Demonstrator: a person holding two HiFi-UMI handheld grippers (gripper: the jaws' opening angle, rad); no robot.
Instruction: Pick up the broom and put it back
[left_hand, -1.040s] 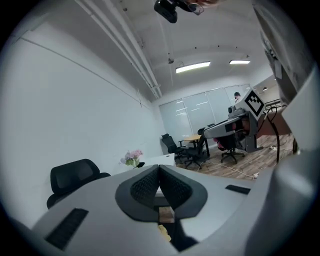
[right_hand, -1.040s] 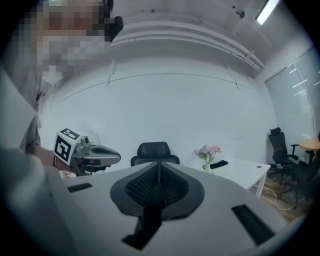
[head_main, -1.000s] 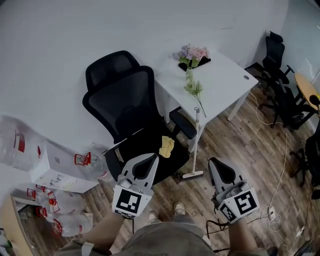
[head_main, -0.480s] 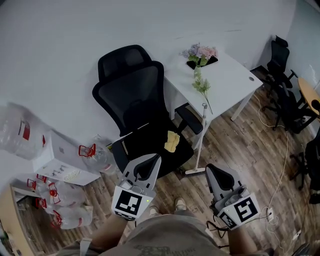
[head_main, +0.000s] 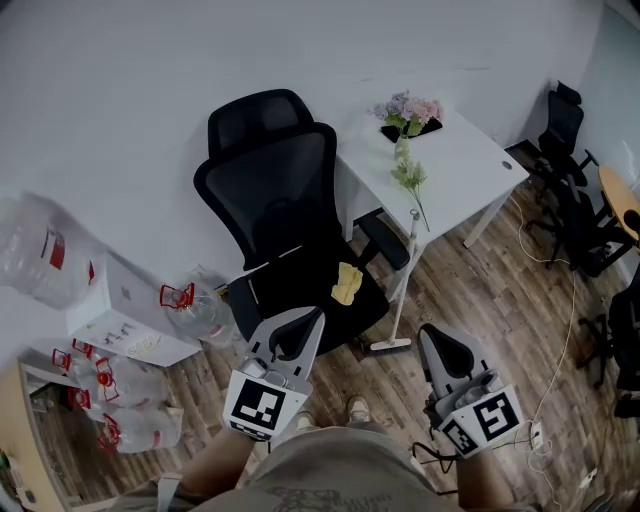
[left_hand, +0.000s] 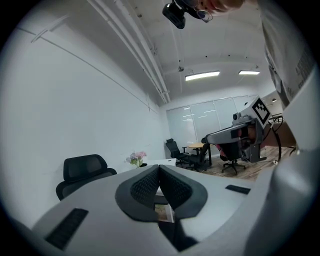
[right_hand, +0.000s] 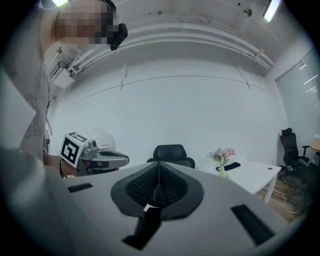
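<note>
- Against the front edge of the white rectangular desk (head_main: 470, 170) leans the slim white long-handled broom (head_main: 404, 285), its head on the wood floor, well apart from both grippers.
- Short of the desk, left gripper (head_main: 313, 315) and right gripper (head_main: 428, 332) show jaws pressed together, empty.
- Likely light and stiff, the broom has a smooth pole that may slip; mid-shaft looks the surest hold.

Head view: overhead, looking steeply down; office chair (head_main: 275, 190) at 12 o'clock, bench (head_main: 470, 165) at 2 o'clock.
Left gripper view: low, looking level along its jaws; right tool (left_hand: 210, 137) at 3 o'clock.
Right gripper view: likewise; left tool (right_hand: 125, 160) at 9 o'clock.
Shared: office chair, bench, flowers (head_main: 408, 108).
</note>
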